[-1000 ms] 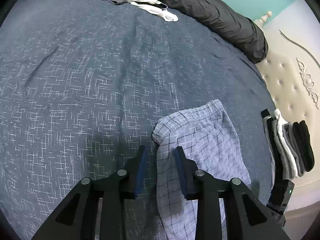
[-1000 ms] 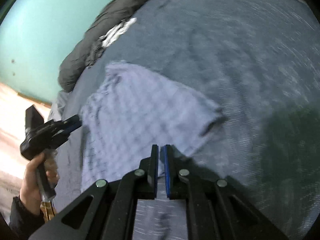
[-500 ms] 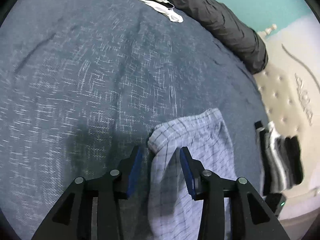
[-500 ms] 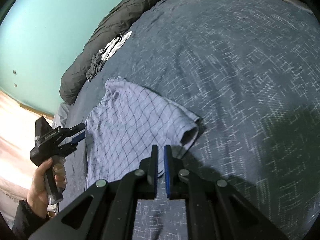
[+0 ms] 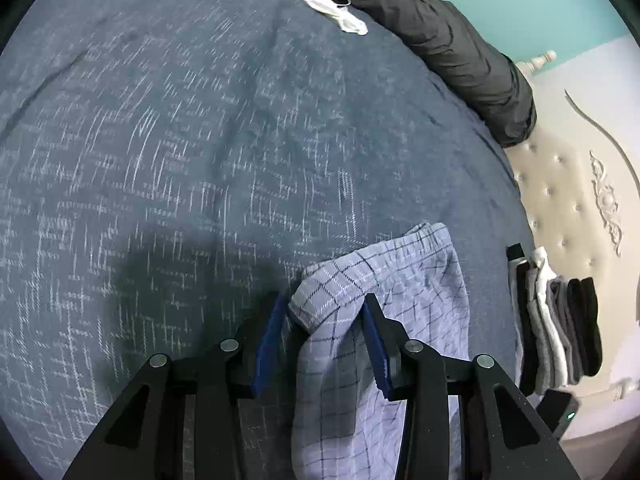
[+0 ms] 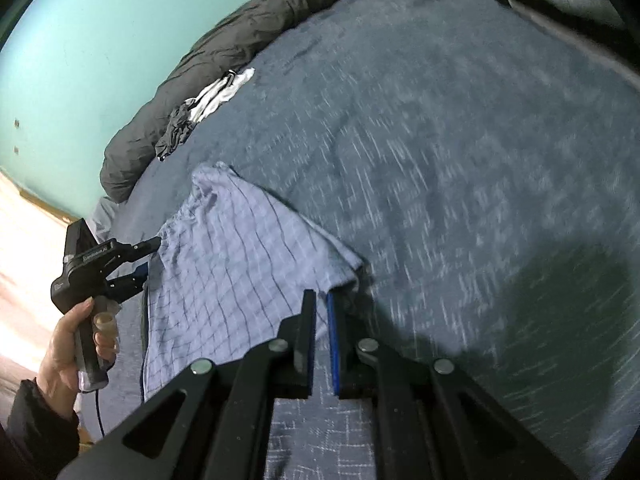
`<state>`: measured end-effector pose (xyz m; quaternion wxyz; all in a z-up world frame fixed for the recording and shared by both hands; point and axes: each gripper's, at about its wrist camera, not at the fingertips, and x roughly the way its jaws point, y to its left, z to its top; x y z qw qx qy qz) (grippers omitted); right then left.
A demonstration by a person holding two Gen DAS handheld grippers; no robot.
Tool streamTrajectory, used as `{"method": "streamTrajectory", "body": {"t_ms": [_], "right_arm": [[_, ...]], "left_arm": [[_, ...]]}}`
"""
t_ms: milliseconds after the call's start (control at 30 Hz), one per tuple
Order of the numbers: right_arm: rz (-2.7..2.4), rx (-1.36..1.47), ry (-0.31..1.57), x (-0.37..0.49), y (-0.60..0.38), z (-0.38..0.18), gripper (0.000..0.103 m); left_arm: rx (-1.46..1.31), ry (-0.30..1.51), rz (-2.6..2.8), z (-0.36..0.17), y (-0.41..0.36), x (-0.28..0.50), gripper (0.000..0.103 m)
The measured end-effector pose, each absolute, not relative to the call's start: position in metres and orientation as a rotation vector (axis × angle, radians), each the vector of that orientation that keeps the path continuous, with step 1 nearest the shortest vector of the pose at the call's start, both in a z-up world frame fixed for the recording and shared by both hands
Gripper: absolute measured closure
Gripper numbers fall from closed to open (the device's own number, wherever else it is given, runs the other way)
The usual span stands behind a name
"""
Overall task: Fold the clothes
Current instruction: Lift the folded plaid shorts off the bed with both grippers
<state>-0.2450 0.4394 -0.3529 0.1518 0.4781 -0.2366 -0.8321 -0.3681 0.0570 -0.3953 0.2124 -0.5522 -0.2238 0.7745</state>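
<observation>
Widened, left gripper [image 5: 324, 328] straddles checked shorts [image 5: 400, 280], their lower part cut off.

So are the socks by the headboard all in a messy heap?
No, the socks sit side by side in a neat row at the bed's edge, by the headboard.

Teal wall [image 5: 532, 4], tufted cream headboard [image 5: 568, 200], blue bedspread [image 5: 200, 140]
</observation>
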Motion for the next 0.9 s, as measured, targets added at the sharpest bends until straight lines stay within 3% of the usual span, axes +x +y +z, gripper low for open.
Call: {"method": "streamTrajectory", "body": {"t_ms": [133,533,900], "right_arm": [[-2.379,1.359,-0.624,-0.273,0.427,-0.33,0.072],[-2.242,1.517,-0.27,-0.4,0.331,-0.292,0.061],[-2.071,1.68,-0.308,-0.456,0.28,-0.332,0.058]], "left_arm": [[-1.537,-0.572,2.156,-0.394,0.061,-0.375,0.06],[-1.54,-0.529,2.155,-0.397,0.061,-0.376,0.06],[-1.549,-0.556,2.127,-0.399,0.054,-0.374,0.06]]}}
